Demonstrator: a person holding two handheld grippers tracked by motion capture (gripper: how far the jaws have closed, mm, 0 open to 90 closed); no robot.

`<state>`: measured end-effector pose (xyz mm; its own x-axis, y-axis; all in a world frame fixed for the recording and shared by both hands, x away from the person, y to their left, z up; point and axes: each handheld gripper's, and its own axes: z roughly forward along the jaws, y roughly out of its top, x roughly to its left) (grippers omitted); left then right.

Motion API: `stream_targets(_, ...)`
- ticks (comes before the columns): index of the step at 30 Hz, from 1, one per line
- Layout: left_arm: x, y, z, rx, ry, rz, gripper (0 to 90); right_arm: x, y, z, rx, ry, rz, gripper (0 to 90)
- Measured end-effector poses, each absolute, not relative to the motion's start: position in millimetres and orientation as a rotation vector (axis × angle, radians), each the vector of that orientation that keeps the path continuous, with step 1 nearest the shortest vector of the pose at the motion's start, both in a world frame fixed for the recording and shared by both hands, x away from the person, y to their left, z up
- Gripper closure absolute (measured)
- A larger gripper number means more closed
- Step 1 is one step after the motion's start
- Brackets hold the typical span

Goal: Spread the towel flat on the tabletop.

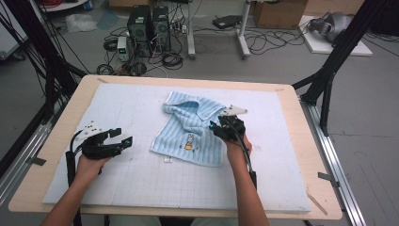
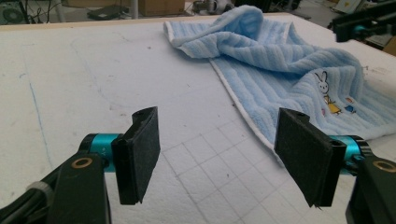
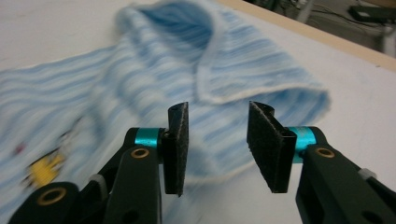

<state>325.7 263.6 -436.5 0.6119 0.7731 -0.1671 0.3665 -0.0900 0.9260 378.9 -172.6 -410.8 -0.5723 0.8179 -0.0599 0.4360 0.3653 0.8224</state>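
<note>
Looking along the left gripper (image 2: 217,156) in its own view, the jaws stand wide with nothing between them, low over the white gridded mat (image 2: 93,84); just past the right jaw lies the near hem of the towel (image 2: 280,65). That view brings out the towel's rabbit print (image 2: 327,93) upright and sharp, and a raised fold at the far end.

From the right gripper view, the right gripper (image 3: 217,144) has its jaws partly apart, narrower than the left's, and no cloth sits between the pads; they hover over the towel's right edge, where a folded-over flap with a pale hem (image 3: 243,95) shows close. The rabbit is a yellow blur at the lower left there.

From the high view, the layout is plain: the left gripper (image 1: 123,136) rests on the mat well left of the towel (image 1: 193,127), and the right gripper (image 1: 221,127) sits at the towel's right edge, its grey plate (image 1: 234,111) on top. The towel lies rumpled near the mat's middle, its far part bunched. Beyond the table (image 1: 301,141), cables and two computer towers (image 1: 148,26) stand on the floor.
</note>
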Motion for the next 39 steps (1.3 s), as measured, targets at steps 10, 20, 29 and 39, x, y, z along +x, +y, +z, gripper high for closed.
stream_targets(10,327,249,-438,1.737,0.912,0.447,30.6,331,-178,-442,1.116,2.315,1.123,47.9)
stream_targets(20,346,212,-441,1.887,0.888,0.366,42.6,308,-170,-436,0.961,2.420,1.228,54.7)
stream_targets(29,366,171,-447,2.082,0.895,0.341,38.6,312,-162,-446,0.940,2.518,1.145,72.8)
stream_targets(39,337,171,-447,2.134,0.772,0.270,85.9,302,-169,-448,0.965,2.634,1.272,86.4)
